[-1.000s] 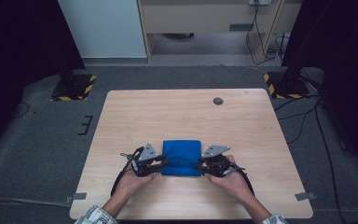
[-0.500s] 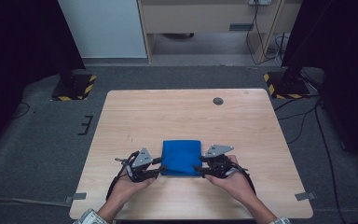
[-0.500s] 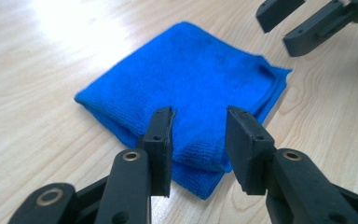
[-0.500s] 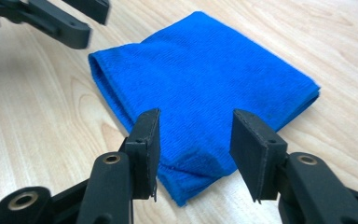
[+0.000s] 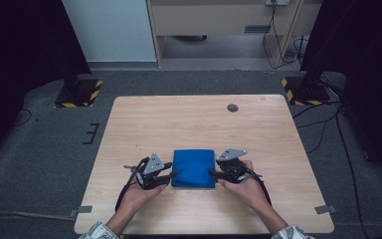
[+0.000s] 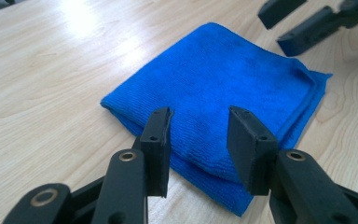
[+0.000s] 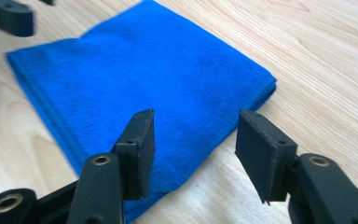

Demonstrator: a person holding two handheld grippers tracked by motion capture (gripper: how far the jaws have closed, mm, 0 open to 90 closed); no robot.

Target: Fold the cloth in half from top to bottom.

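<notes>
A blue cloth (image 5: 194, 168), folded into a square, lies flat on the wooden table (image 5: 199, 124) near its front edge. My left gripper (image 5: 171, 175) sits at the cloth's near left corner and my right gripper (image 5: 213, 174) at its near right corner. In the left gripper view the jaws (image 6: 198, 135) stand apart over the cloth's (image 6: 233, 79) folded edge, pressing nothing. The right gripper's jaws (image 7: 193, 140) likewise stand apart over the cloth's (image 7: 140, 70) edge. Both pairs of jaws have just been opening. Each view shows the other gripper's fingertips (image 6: 303, 23) (image 7: 4, 16) across the cloth.
A small dark round insert (image 5: 233, 107) sits in the tabletop at the far right. Bare wood stretches behind the cloth and to both sides. Dark stands with yellow-black striped bases (image 5: 77, 92) (image 5: 303, 92) flank the table's far corners, and cables (image 5: 328, 119) run on the floor at the right.
Both hands stay at the cloth's near corners. The jaws look slightly wider apart than before. The cloth has not moved.
</notes>
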